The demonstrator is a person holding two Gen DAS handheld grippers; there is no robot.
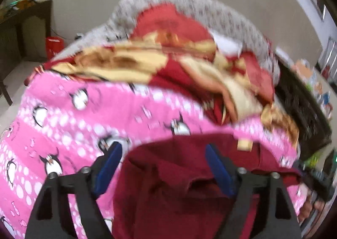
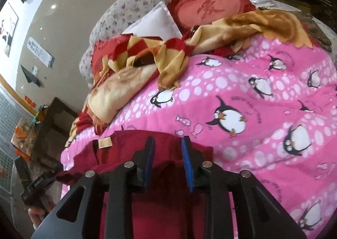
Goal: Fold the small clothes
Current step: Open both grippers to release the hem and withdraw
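maroon garment lies flat on the pink penguin bedsheet, under both tools. left gripper jaws stand wide apart over it; right gripper jaws sit narrowly apart above its edge. beyond them, a gold-and-red blanket lies bunched.

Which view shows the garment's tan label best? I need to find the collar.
The right wrist view: the label is sharp there, on the dark red garment left of the right gripper. The left wrist view shows the label blurred, right of the left gripper.
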